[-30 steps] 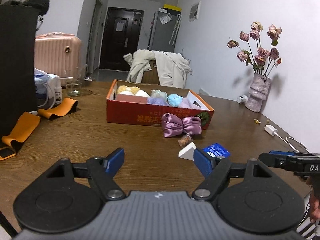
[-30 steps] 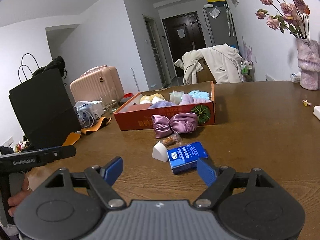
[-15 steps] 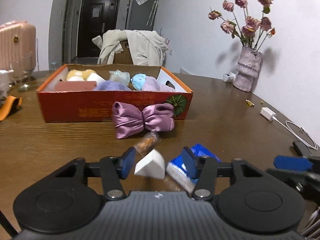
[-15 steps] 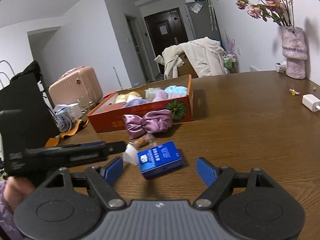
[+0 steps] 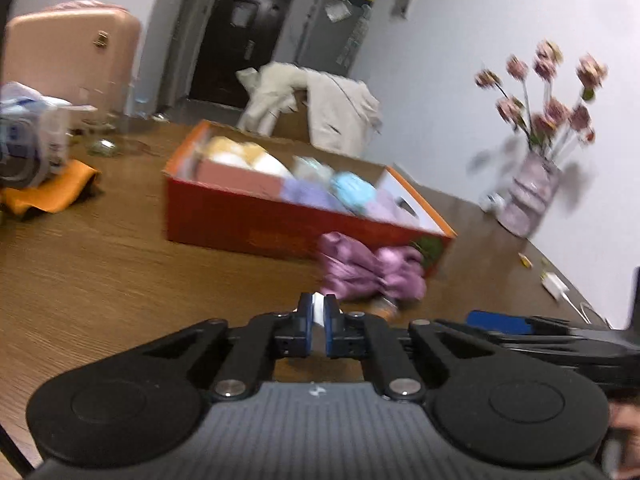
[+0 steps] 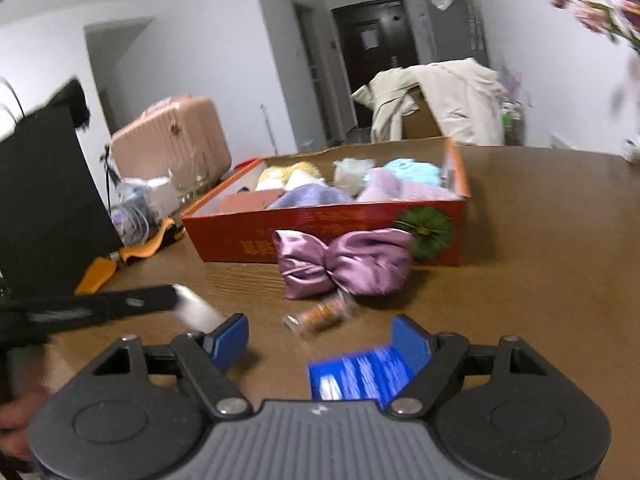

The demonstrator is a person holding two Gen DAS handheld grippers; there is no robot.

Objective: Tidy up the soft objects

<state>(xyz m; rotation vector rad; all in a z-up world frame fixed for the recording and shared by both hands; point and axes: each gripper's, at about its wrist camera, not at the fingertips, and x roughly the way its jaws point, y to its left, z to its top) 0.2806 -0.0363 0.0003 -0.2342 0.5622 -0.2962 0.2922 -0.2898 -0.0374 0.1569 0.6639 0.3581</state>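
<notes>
My left gripper (image 5: 319, 309) is shut on a small white wedge sponge (image 5: 319, 312), squeezed thin between the blue pads. In the right wrist view the sponge (image 6: 198, 312) shows blurred at the tip of the left gripper. My right gripper (image 6: 320, 336) has its jaws closing around a blue pack (image 6: 360, 376) that lies between them, against the right finger; the left pad is clear of it. A purple satin bow (image 6: 348, 264) lies against the red box (image 6: 320, 236), which holds several plush pieces. A small orange wrapped item (image 6: 320, 316) sits in front of the bow.
A vase of dried flowers (image 5: 528, 200) and a white charger (image 5: 554, 282) stand at the table's right side. Orange straps (image 5: 52, 192), a black bag (image 6: 44, 200) and a pink suitcase (image 6: 172, 148) are on the left. A coat-draped chair (image 6: 440, 100) is behind the box.
The left jaws closed onto the white sponge. Both grippers moved forward toward the bow and box. The right gripper came over the blue pack and its jaws narrowed a little.
</notes>
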